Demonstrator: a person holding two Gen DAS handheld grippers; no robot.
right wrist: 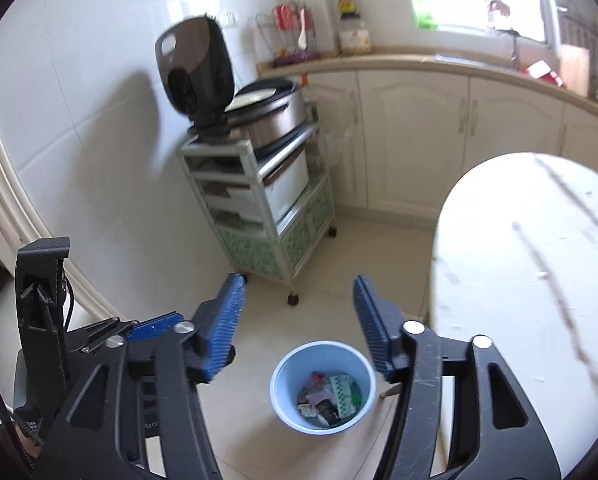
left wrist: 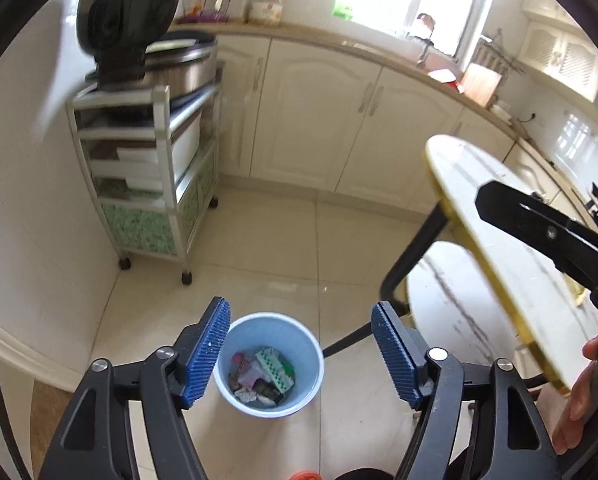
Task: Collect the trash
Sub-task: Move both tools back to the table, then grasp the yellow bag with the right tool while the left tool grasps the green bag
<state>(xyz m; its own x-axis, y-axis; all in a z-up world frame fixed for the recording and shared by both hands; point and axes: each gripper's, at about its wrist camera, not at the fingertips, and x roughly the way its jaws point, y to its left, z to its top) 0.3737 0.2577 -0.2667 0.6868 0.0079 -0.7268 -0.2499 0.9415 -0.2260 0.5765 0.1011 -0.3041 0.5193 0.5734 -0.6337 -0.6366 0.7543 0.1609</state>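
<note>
A light blue trash bin (left wrist: 269, 364) stands on the tiled floor with several wrappers and scraps inside; it also shows in the right wrist view (right wrist: 323, 387). My left gripper (left wrist: 301, 350) is open and empty, held above the bin. My right gripper (right wrist: 297, 322) is open and empty, also above the bin. The right gripper's black body (left wrist: 547, 232) shows at the right of the left wrist view, over the table. The left gripper's body (right wrist: 43, 300) shows at the left of the right wrist view.
A white marble round table (right wrist: 531, 280) with a gold rim (left wrist: 459, 216) and black legs stands to the right, with a lower table (left wrist: 451, 300) beneath. A wheeled metal cart (right wrist: 259, 216) with an open rice cooker (right wrist: 235, 96) stands against the wall. Cream cabinets (left wrist: 319, 120) line the back.
</note>
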